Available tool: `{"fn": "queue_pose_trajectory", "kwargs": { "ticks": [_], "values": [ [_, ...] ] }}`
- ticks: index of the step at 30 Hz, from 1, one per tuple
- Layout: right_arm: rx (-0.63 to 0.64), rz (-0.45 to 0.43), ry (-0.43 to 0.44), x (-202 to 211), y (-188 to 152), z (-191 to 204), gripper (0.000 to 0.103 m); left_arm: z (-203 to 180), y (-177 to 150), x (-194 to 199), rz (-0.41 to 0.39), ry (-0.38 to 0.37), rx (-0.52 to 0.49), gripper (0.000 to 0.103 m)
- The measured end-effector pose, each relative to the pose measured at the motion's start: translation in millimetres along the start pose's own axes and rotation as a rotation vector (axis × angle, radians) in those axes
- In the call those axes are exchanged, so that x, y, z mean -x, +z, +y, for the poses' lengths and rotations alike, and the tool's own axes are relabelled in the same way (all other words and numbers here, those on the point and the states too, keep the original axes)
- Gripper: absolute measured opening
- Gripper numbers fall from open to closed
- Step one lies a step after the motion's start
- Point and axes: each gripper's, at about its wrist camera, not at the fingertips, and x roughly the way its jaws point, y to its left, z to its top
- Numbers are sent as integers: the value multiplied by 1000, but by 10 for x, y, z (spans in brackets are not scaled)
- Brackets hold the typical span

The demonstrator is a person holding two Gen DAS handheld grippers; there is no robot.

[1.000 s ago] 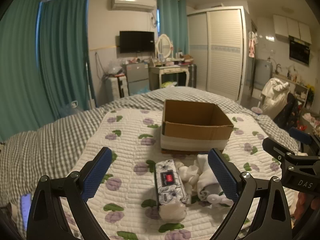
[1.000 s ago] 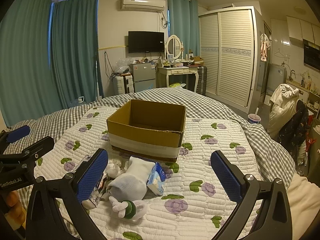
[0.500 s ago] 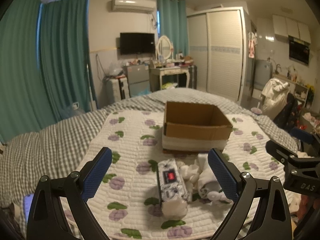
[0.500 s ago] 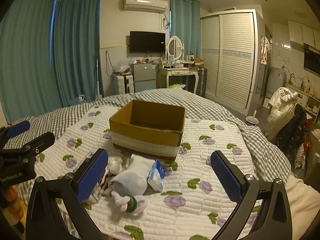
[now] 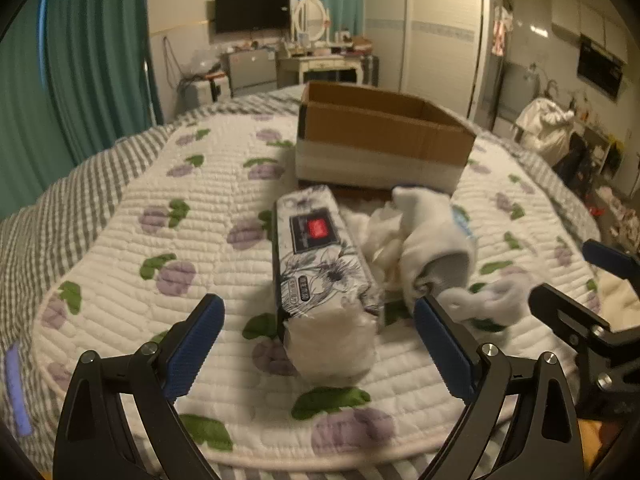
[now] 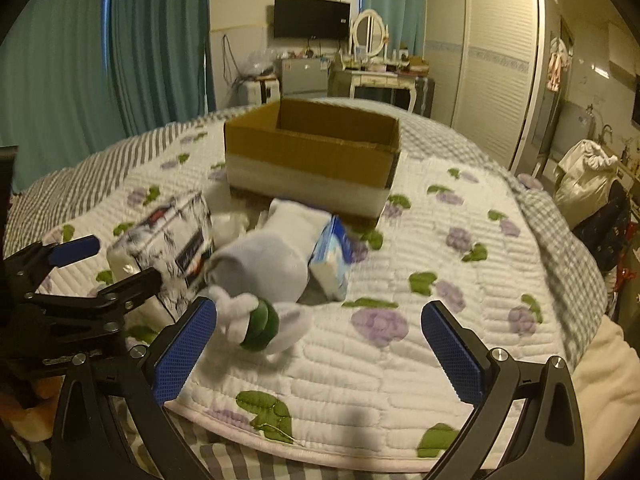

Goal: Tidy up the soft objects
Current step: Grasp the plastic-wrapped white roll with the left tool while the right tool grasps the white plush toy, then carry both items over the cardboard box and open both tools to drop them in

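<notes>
A floral tissue pack [image 5: 320, 264] lies on the quilt, its near end between my left gripper's [image 5: 318, 340] open fingers, apart from both. It also shows in the right wrist view [image 6: 164, 240]. To its right lies a white plush toy [image 5: 432, 240] with green trim [image 6: 260, 264], and a small blue tissue packet [image 6: 334, 260] leans against it. An open cardboard box [image 5: 380, 140] stands behind them [image 6: 312, 160]. My right gripper [image 6: 320, 340] is open and empty, just in front of the plush toy.
The flower-printed quilt [image 6: 440, 280] covers a grey checked bed [image 5: 60, 200]. Teal curtains [image 6: 100, 60] hang at the left. A dresser with a mirror [image 6: 370, 40] and a wardrobe [image 6: 500, 60] stand beyond the bed.
Both grippers have moved forward and down toward the pile. The tissue pack now lies between the left fingers, and the plush toy is close to the right gripper. Both stay open.
</notes>
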Motion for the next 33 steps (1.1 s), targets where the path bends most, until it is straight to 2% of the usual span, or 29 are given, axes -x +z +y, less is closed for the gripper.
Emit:
{"fn": "queue_pose_trajectory", "kwargs": {
  "ticks": [5, 7, 9, 12, 14, 16, 18, 22, 28, 33],
  "values": [
    [22, 47, 14, -201, -37, 115, 103, 83, -24, -184, 33, -41, 4, 67],
    [28, 66, 19, -278, -50, 160, 102, 121, -37, -219, 36, -69, 1, 50],
    [28, 85, 27, -353, -56, 200, 101, 143, -49, -214, 29, -76, -7, 48],
    [21, 108, 40, -446, -48, 232, 91, 154, -53, -184, 22, -82, -25, 44],
    [11, 125, 54, -491, -41, 243, 82, 177, -41, -174, 23, -87, -28, 44],
    [1, 135, 80, -512, -37, 255, 63, 204, -34, -157, 26, -89, -28, 44],
    [-5, 140, 99, -510, -35, 269, 56, 228, -19, -129, 26, -93, -22, 44],
    [6, 124, 107, -431, -24, 306, 51, 265, 2, -4, 12, -102, -4, 44],
    [0, 48, 113, -113, 84, 292, 50, 229, 104, 309, -49, -83, -22, 44],
    [-7, -30, 111, 169, 263, 237, 50, 193, 311, 546, -120, -60, -51, 44]
  ]
}}
